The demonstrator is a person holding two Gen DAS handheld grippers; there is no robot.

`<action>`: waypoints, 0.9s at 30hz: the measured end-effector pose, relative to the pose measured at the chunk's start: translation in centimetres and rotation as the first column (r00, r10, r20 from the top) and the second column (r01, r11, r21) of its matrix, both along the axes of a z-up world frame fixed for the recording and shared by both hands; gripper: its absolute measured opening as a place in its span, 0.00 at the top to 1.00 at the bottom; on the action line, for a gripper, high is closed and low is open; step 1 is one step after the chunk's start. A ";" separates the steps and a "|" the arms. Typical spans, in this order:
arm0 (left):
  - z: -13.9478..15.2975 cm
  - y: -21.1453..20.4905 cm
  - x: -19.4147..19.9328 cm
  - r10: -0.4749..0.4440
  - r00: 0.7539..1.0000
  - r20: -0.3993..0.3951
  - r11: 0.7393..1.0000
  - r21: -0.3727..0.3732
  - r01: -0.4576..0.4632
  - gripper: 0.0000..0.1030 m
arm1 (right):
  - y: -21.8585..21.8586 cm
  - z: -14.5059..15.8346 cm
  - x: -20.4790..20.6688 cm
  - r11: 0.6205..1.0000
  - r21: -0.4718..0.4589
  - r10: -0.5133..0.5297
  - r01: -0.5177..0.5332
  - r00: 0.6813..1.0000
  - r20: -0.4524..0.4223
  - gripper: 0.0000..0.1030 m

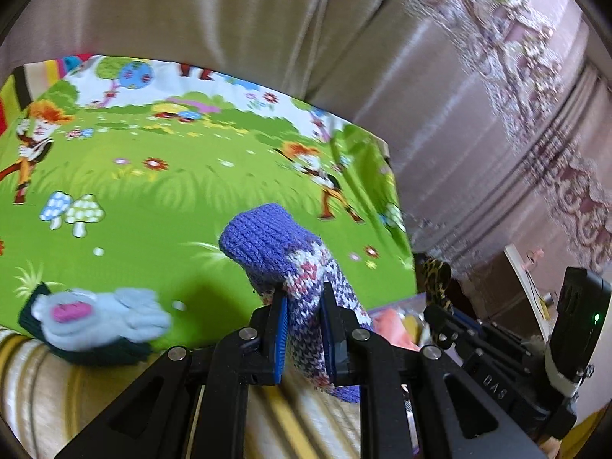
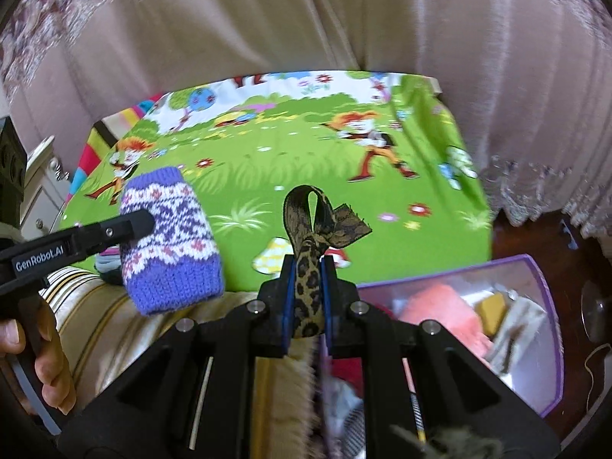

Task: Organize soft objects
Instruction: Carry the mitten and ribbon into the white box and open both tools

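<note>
A pale blue fleece glove with a pink patch is lying flat on a dark green knit piece at the near edge of the glossy cartoon-print sheet. The left gripper is clamping its blue pads on a chunky, ribbed purple knit mitten with white and pink patterning, holding it above the sheet. To the right, the right gripper is pinching a thin leopard-print band, its looped end standing upright. A purple-rimmed translucent box is sitting at far right, holding soft things, one of them coral.
</note>
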State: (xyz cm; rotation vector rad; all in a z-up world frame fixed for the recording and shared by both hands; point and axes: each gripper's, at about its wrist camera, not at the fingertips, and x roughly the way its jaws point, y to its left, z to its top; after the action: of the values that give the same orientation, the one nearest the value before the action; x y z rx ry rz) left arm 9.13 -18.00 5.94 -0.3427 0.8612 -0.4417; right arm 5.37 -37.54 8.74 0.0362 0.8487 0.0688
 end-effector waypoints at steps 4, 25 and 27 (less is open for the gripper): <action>0.2 -3.0 -1.1 -0.073 0.997 0.002 0.997 0.010 0.073 0.84 | -3.6 0.7 -1.9 0.997 -0.006 -0.076 0.076 0.997 0.015 0.85; -0.8 -16.7 -6.2 -0.417 0.908 -0.023 0.905 0.082 0.418 0.84 | -15.7 0.8 -8.0 0.932 -0.044 -0.361 0.361 0.933 0.016 0.84; -1.0 -17.8 -6.6 -0.448 0.893 -0.032 0.890 0.082 0.449 0.84 | -16.1 0.8 -8.2 0.928 -0.044 -0.370 0.370 0.929 0.016 0.82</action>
State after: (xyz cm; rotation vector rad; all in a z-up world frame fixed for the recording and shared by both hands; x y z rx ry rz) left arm 2.53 -35.77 4.97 -0.0592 0.9702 -0.8303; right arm -2.84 -53.59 9.51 0.1519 0.8235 -0.3065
